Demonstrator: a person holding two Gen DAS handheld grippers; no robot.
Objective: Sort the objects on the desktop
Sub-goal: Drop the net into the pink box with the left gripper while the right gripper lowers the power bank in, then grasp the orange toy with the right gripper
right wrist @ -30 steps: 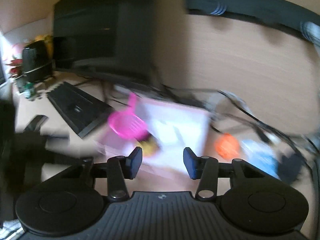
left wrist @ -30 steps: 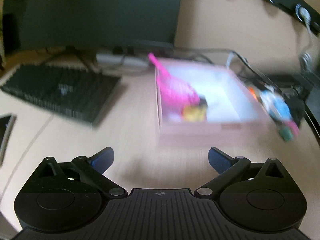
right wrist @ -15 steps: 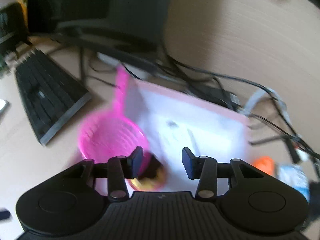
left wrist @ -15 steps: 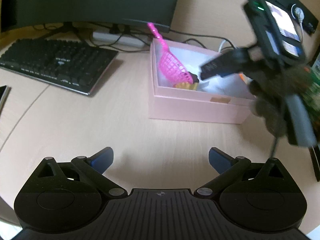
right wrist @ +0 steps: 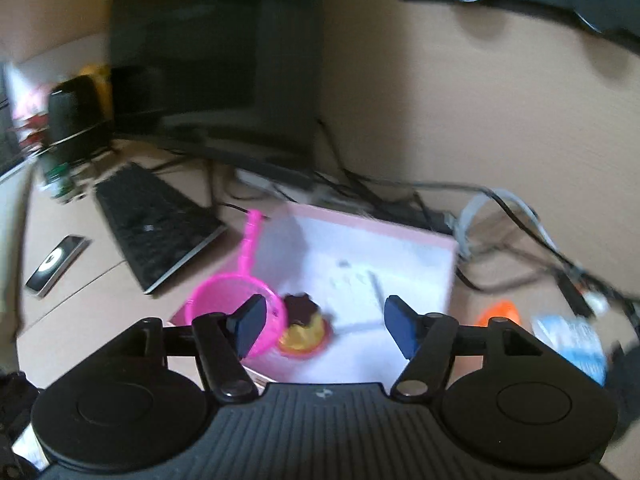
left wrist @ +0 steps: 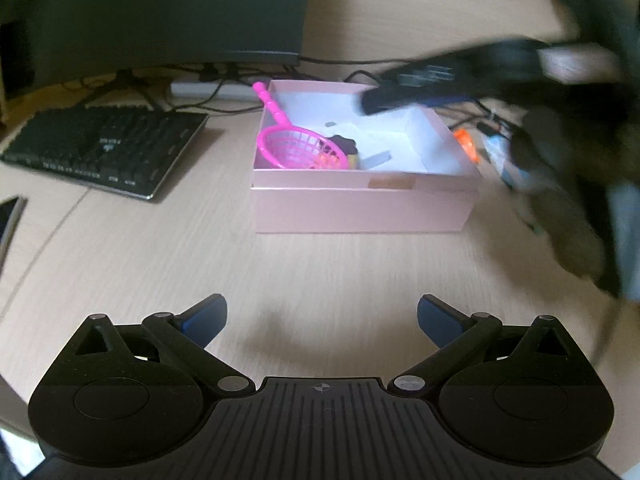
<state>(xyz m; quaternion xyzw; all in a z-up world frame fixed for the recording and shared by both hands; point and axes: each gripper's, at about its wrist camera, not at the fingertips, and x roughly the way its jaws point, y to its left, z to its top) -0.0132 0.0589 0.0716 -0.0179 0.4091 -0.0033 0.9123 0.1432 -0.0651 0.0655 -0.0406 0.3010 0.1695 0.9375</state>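
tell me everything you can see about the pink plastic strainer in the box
The pink plastic strainer is a toy-like scoop: a round latticed basket with a straight, knobbed handle. It lies tilted in the left end of the open pink cardboard box, its handle poking up over the rim. Its basket sits against a small yellow and brown pudding toy. Neither gripper touches it.

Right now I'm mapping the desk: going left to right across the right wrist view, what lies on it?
Silver phone → black keyboard → pink plastic strainer → yellow pudding toy → orange object → blue packet.
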